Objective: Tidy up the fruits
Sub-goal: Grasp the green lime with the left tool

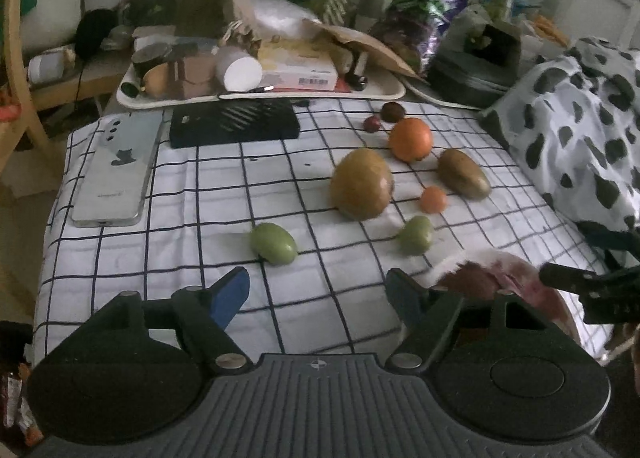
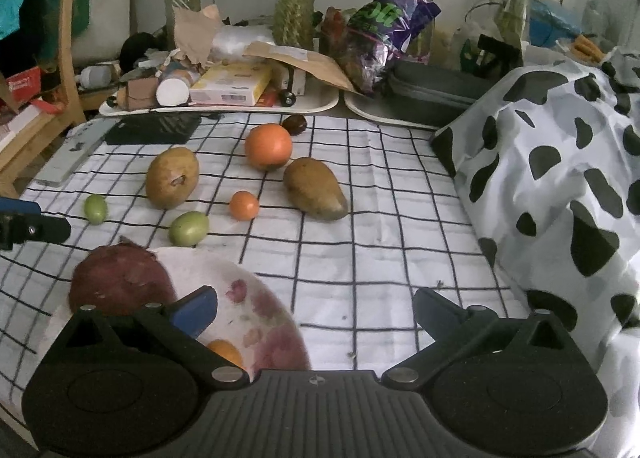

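Fruits lie on a checked cloth: a large orange, a small orange, two brown mangoes, two green fruits and a dark fruit. A white flowered bowl at the front holds a dark red fruit and a small orange fruit. My right gripper is open and empty, its left finger over the bowl. My left gripper is open and empty, just in front of a green fruit, with the bowl to its right.
A phone and a black box lie at the cloth's far left. Cluttered white trays and plants stand behind. A cow-patterned cloth rises at the right. A wooden chair stands at left.
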Demonstrator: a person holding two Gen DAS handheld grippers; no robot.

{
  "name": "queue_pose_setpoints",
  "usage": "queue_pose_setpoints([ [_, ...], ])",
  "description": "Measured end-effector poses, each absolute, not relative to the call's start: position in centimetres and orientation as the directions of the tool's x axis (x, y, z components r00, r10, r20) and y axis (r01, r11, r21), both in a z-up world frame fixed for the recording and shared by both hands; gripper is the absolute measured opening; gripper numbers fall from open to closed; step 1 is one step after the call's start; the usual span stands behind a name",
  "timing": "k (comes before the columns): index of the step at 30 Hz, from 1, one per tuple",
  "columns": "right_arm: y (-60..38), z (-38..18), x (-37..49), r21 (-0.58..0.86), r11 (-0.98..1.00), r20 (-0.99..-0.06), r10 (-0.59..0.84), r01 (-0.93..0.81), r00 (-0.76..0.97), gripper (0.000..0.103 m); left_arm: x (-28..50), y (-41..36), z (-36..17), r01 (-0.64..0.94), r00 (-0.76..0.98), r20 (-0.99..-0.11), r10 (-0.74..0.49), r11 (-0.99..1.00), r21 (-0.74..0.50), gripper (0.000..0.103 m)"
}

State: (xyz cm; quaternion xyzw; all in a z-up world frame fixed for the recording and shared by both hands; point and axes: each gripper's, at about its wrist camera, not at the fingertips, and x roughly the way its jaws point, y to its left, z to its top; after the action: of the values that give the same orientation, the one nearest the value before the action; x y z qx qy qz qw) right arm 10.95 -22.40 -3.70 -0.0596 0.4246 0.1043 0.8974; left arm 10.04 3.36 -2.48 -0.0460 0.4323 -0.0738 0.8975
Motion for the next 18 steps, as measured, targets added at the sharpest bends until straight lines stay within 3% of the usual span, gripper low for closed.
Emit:
queue_pose_setpoints([
  [18, -21.8, -5.5, 15.6, -0.071, 0.961, -0.795, 0.108, -0.268, 0.597, 0.103, 15.5, 4.3, -5.1, 0.063, 0.555, -0.822, -0.128, 0.992, -0.112, 0.057],
])
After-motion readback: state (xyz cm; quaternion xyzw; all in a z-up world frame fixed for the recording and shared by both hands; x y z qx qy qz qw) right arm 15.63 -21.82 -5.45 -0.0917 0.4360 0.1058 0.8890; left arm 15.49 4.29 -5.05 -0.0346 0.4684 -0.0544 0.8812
